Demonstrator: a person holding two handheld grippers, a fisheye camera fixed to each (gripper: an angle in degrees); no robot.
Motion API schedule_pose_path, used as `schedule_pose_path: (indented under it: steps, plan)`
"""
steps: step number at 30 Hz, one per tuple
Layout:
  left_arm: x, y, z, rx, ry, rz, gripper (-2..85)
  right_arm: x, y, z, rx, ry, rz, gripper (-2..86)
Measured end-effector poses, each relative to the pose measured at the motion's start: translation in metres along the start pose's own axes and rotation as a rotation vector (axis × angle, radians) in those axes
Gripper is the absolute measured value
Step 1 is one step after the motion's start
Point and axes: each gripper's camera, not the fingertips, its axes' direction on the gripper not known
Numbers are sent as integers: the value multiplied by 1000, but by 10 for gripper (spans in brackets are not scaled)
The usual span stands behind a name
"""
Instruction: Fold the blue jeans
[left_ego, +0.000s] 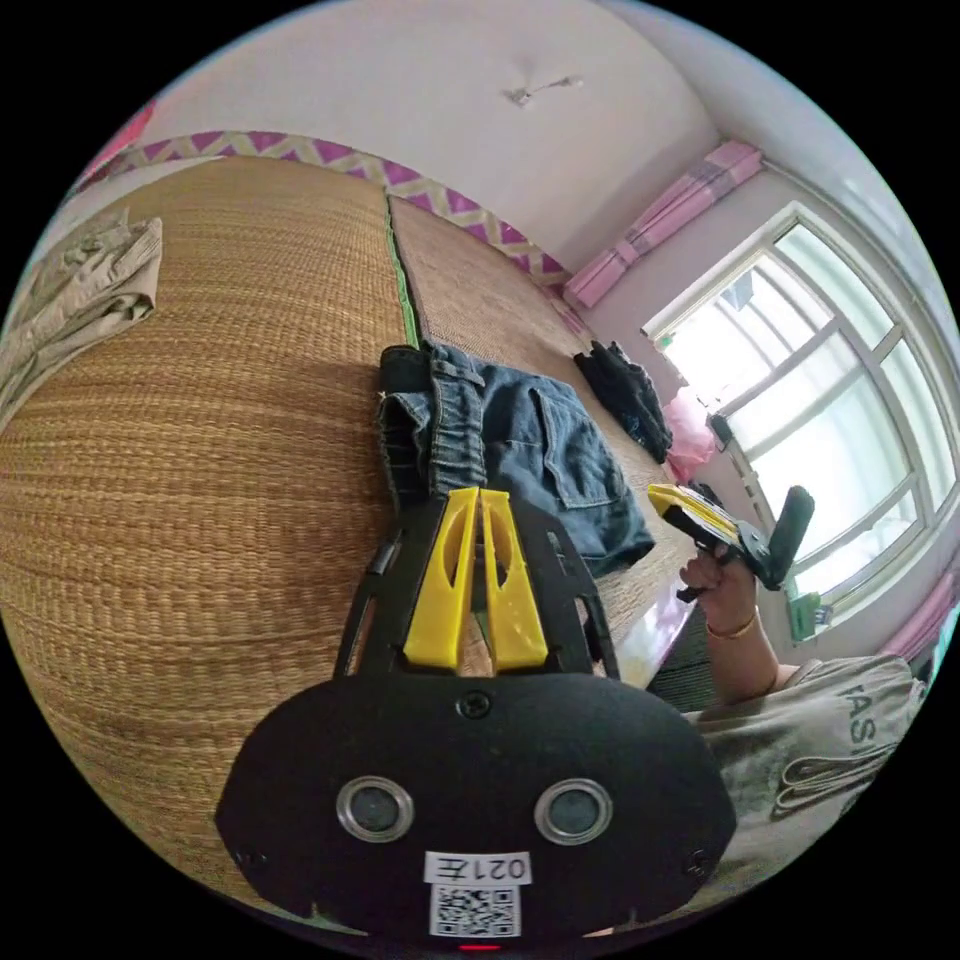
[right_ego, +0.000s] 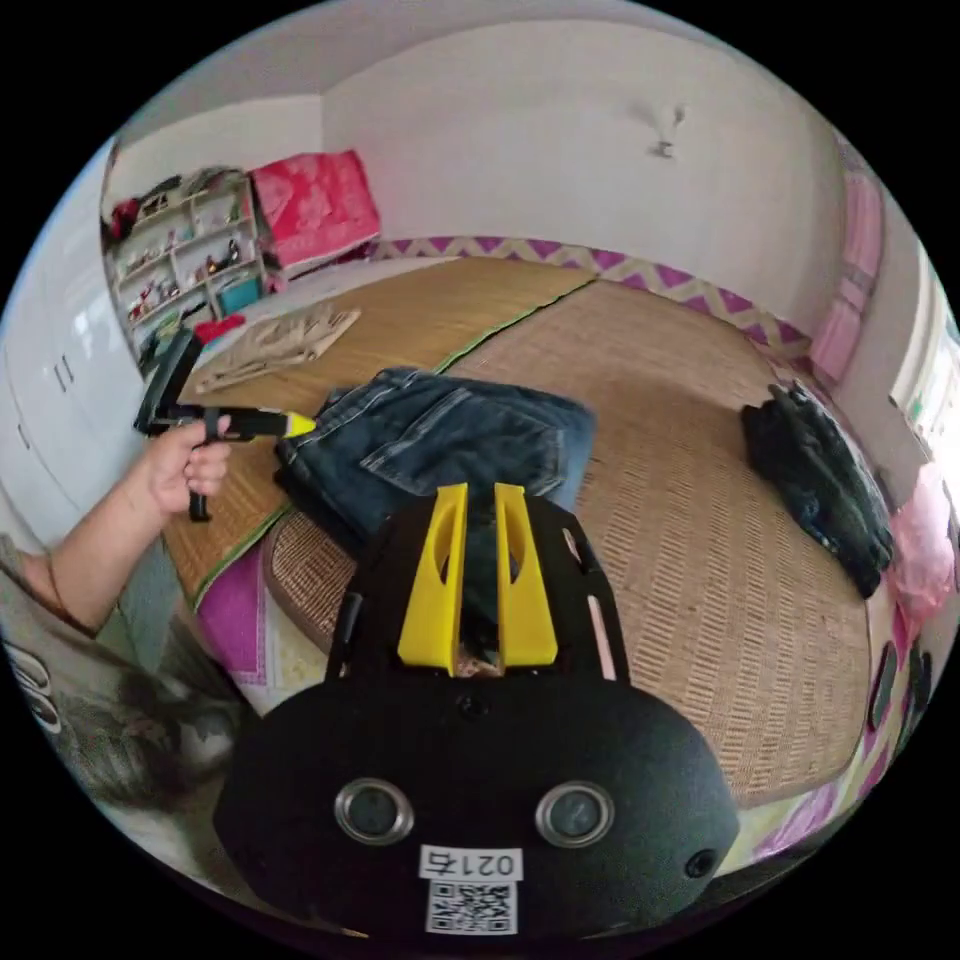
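Observation:
The blue jeans (left_ego: 520, 450) lie folded into a compact stack on the woven mat (left_ego: 200, 450), waistband towards the mat's seam. My left gripper (left_ego: 478, 492) hovers just short of the stack's near edge, its yellow jaws shut on nothing. In the right gripper view the jeans (right_ego: 450, 440) sit ahead of my right gripper (right_ego: 481, 487), whose jaws stand slightly apart with nothing between them. A hand holds the left gripper (right_ego: 300, 425) beside the jeans' left edge. The right gripper (left_ego: 655, 492) shows beside the stack's other edge, off the mat.
A folded beige garment (left_ego: 90, 280) lies far off on the mat. A dark pile of clothes (right_ego: 820, 480) and a pink bag (right_ego: 925, 540) sit near the window side. A shelf unit (right_ego: 190, 250) stands by the wall. The person's sleeve (left_ego: 820, 740) is close.

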Motion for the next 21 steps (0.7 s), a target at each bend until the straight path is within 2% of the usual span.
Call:
schedule_pose_path:
  steps: [1,3,4,6,8,10,14,18,21]
  plan:
    - [-12,6,-12,30,29,-24,42,23,2,4,-4,-15,38,66]
    - [-35,10,-18,24,63,-68,89,109,13,48,-106,-188,195,85]
    - [-54,9,-14,-15,88,-101,131,129,17,63,-133,-250,231,90]
    - [-81,10,-1,-77,139,-137,154,189,38,128,-229,-468,367,109]
    - [-109,11,24,-176,206,-164,169,215,55,170,-282,-582,435,120]
    - [-122,11,40,-223,252,-170,167,230,68,210,-357,-665,462,134]
    - [-144,3,73,-334,281,-185,144,257,89,278,-388,-867,515,142]
    - [-161,3,92,-389,287,-177,102,269,110,334,-434,-879,493,97]
    - [-175,14,87,-349,308,-179,70,277,128,350,-415,-891,498,74]
